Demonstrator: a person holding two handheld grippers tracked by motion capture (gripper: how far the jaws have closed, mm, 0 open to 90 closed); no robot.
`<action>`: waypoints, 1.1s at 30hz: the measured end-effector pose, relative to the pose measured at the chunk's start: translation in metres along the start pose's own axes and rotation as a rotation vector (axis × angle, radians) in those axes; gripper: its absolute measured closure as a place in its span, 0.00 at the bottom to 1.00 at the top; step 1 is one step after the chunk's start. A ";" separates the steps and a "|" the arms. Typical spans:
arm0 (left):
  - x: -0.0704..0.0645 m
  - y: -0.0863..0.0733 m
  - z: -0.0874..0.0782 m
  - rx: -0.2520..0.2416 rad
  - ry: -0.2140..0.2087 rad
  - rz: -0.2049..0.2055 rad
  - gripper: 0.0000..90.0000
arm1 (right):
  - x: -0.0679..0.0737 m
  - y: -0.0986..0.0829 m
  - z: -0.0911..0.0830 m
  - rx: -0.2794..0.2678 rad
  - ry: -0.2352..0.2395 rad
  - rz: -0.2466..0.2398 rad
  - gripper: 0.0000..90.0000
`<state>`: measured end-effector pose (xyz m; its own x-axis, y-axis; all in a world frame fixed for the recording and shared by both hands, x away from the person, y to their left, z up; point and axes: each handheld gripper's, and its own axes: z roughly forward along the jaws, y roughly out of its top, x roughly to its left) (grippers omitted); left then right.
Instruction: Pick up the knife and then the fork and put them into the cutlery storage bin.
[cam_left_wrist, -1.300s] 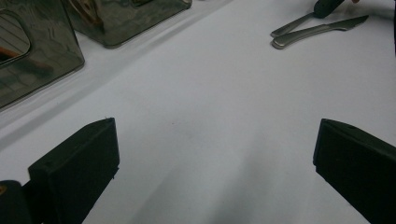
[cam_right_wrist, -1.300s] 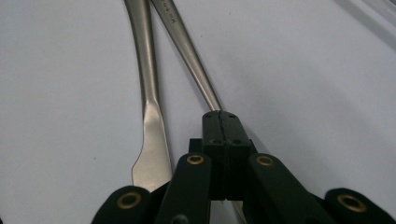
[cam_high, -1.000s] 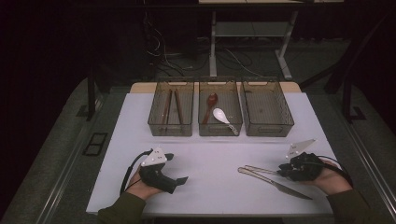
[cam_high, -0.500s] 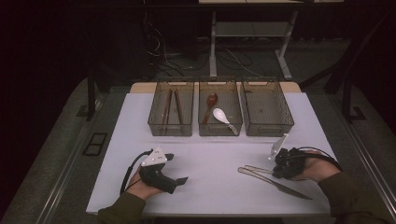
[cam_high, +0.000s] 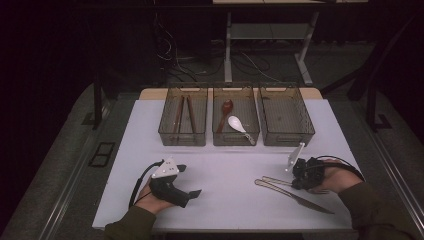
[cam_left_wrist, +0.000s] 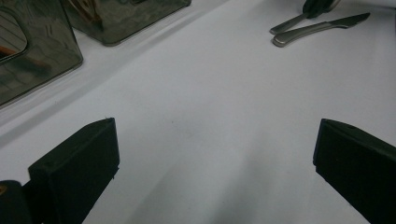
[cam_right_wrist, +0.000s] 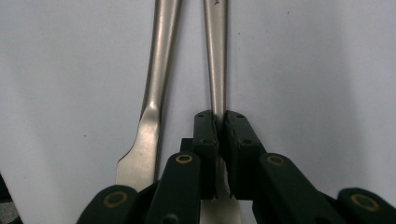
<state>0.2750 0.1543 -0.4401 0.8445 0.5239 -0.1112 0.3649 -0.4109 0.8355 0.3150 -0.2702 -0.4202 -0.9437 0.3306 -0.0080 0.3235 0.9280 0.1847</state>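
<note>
Two metal pieces of cutlery lie side by side on the white table (cam_high: 230, 165) at the right front: a knife (cam_high: 301, 200) (cam_right_wrist: 158, 70) and a slimmer utensil (cam_high: 272, 179) (cam_right_wrist: 215, 56) whose head is hidden. My right gripper (cam_high: 296, 183) (cam_right_wrist: 220, 116) points down at them, shut on the slimmer utensil's handle, with the knife just beside its jaws. My left gripper (cam_high: 192, 180) (cam_left_wrist: 215, 154) rests at the left front, held wide open over bare table. Its own view shows the knife (cam_left_wrist: 327, 27) far off.
Three smoky clear bins stand in a row at the back. The left bin (cam_high: 183, 139) holds wooden chopsticks (cam_high: 186, 115). The middle bin (cam_high: 236, 140) holds a brown spoon (cam_high: 225, 111) and a white spoon (cam_high: 236, 123). The right bin (cam_high: 286, 139) holds nothing.
My right gripper has moved left to the cutlery, tipped down and shut on the slimmer utensil's handle. The left gripper has stayed where it was.
</note>
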 end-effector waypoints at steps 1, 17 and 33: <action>0.000 0.000 0.000 0.000 0.000 0.000 0.00 | 0.000 0.000 0.000 0.000 0.000 0.001 0.93; 0.000 0.000 0.000 -0.001 0.000 0.000 0.00 | -0.005 -0.011 -0.002 -0.101 0.013 0.053 0.94; 0.000 0.000 0.000 -0.001 0.000 0.001 0.00 | -0.009 -0.019 -0.006 -0.234 -0.015 0.129 0.94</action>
<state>0.2750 0.1544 -0.4401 0.8449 0.5235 -0.1103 0.3636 -0.4109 0.8360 0.3166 -0.2918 -0.4183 -0.8942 0.4474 0.0156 0.4144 0.8140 0.4069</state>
